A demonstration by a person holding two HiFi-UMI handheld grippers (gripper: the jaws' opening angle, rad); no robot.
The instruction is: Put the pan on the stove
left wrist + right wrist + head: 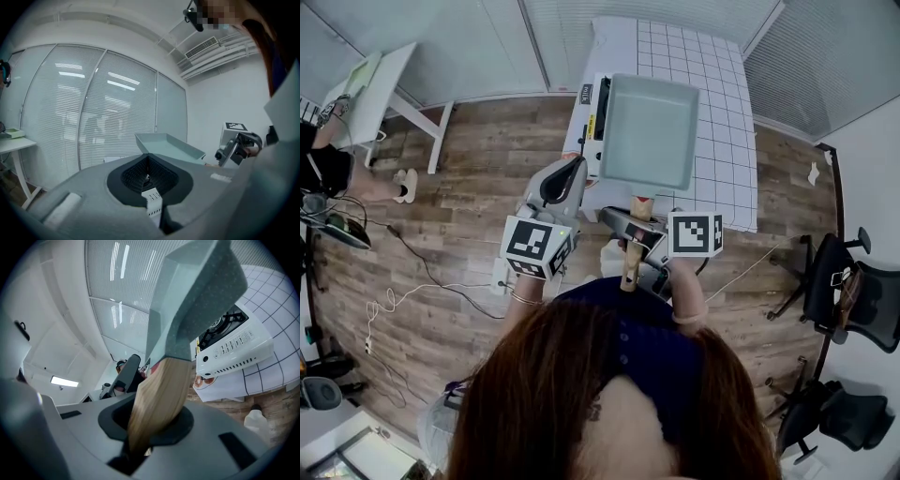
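Note:
A square pale green pan (647,131) hangs level over the white stove (586,108), which stands on a table with a checked cloth (717,75). My right gripper (630,230) is shut on the pan's wooden handle (632,262). In the right gripper view the handle (159,399) runs up out of the jaws to the pan (197,296), and the stove (234,343) with its burner lies below at the right. My left gripper (567,173) is to the left of the pan, holding nothing. Its ribbed pads meet in the left gripper view (147,176), and the pan (171,145) shows beyond.
A white side table (380,89) stands at the far left, with a seated person (323,159) beside it. Cables (403,291) trail over the wooden floor. Office chairs (853,291) stand at the right. A white bottle (258,423) stands on the floor by the table.

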